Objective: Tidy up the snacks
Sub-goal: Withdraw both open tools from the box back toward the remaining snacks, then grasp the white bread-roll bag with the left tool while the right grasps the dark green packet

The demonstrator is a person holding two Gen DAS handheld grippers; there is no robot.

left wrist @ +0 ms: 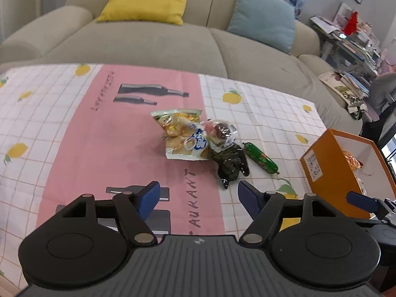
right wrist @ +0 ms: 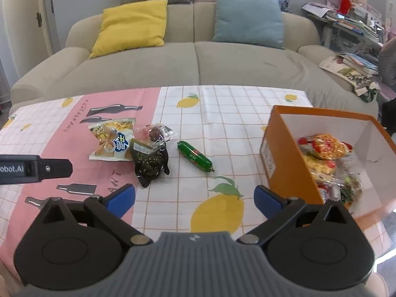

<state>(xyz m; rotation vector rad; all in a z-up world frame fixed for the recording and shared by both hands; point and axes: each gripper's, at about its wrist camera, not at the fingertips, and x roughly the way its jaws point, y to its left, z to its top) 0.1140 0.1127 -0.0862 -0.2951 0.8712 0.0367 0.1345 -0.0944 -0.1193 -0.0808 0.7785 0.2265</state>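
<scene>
Chip bag (right wrist: 111,141), candy packet (right wrist: 156,133), dark pouch (right wrist: 151,163) touching; green sausage (right wrist: 195,156) beside; orange box (right wrist: 284,153) holds snacks.

Tablecloth (right wrist: 222,113): white grid, yellow lemons, pink panel. Box (right wrist: 284,158): orange outside, white inside. Sausage stick (right wrist: 195,156): green. Seaweed pack (right wrist: 151,163): dark green. Gripper pads (right wrist: 121,199): blue.

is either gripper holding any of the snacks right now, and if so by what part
Nothing is held. The left gripper and the right gripper are both open with only tablecloth between their fingers; the green sausage and the snack packets lie untouched on the table.
</scene>
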